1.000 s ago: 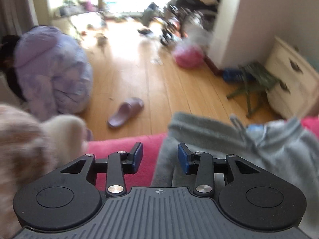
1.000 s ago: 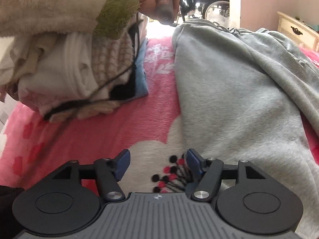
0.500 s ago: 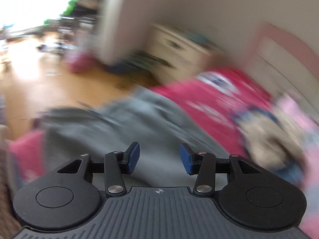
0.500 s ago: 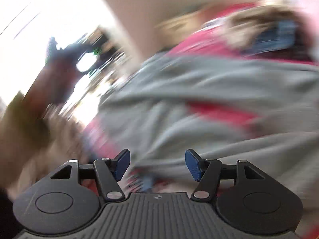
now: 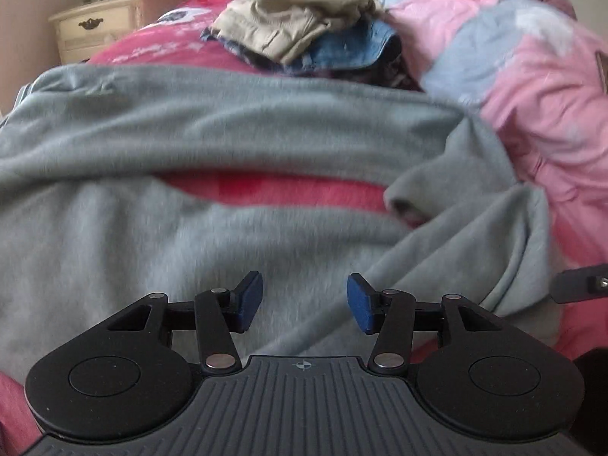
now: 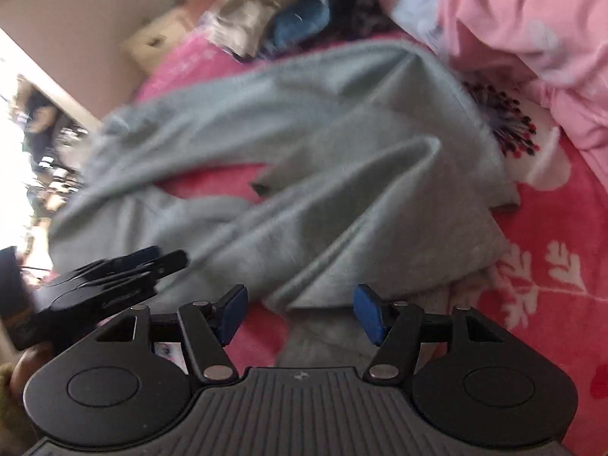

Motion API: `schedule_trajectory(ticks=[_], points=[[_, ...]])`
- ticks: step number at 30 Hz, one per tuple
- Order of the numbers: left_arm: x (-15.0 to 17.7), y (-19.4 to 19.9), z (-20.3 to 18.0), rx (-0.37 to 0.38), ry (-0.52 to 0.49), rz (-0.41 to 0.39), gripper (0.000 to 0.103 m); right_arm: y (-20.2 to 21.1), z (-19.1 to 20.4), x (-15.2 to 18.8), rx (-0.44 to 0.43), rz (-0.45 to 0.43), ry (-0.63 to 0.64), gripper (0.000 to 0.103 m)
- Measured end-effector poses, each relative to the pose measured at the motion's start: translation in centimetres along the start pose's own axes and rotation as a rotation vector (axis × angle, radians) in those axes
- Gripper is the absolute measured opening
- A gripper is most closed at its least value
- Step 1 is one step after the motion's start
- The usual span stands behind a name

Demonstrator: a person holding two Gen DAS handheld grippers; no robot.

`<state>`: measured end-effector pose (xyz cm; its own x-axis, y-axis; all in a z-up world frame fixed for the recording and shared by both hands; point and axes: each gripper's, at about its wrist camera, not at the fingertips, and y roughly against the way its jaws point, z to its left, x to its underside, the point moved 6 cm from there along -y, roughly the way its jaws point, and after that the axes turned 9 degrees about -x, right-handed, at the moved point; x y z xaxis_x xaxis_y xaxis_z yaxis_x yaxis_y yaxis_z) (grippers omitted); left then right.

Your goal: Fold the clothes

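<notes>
- Now the grey sweatshirt (image 5: 235, 129) lies rumpled across the bed's pink floral blanket (image 6: 551, 266).
- Left gripper (image 5: 304, 303) hovers over it, partly open, empty.
- Right gripper (image 6: 300, 313) hangs wide open at its hem, gripping nothing.
- Folded clothes (image 5: 304, 34) sit beyond.

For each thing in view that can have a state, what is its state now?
Grey garment: spread on the bed, creased, not folded.
Clothes pile: heaped beyond it.
Left tongs: open, empty, over the grey cloth.
Right tongs: open, empty.
Dresser drawer: closed.
</notes>
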<state>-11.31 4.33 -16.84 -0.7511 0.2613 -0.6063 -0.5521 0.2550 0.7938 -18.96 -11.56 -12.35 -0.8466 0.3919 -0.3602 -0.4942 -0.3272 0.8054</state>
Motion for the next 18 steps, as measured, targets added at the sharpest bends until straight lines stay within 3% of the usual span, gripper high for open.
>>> schedule_trajectory(ticks=[3,9,12,14,17,18], points=[[0.4,-0.8,0.4,0.045,0.042,0.0,0.049,0.4,-2.1,0.0,0.042,-0.046,-0.212,0.065],[0.9,-1.1,-1.4,0.1,-0.072,-0.037,0.049,3.2,-8.7,1.4,0.097,-0.219,-0.675,0.069],[1.3,-1.5,-2.2,0.114,-0.132,-0.042,0.049,2.3,-11.9,2.2,0.07,-0.242,-0.864,0.072],[1.4,-1.7,-2.2,0.134,-0.133,-0.046,0.049,1.4,-13.2,2.6,0.003,-0.259,-0.96,0.072],[1.6,-1.8,-1.6,0.169,-0.108,-0.042,0.049,0.8,-13.4,2.5,-0.081,-0.299,-0.995,0.055],[1.6,-1.9,-1.4,0.183,-0.095,-0.04,0.049,1.0,-12.9,2.3,-0.077,-0.315,-0.969,0.041]])
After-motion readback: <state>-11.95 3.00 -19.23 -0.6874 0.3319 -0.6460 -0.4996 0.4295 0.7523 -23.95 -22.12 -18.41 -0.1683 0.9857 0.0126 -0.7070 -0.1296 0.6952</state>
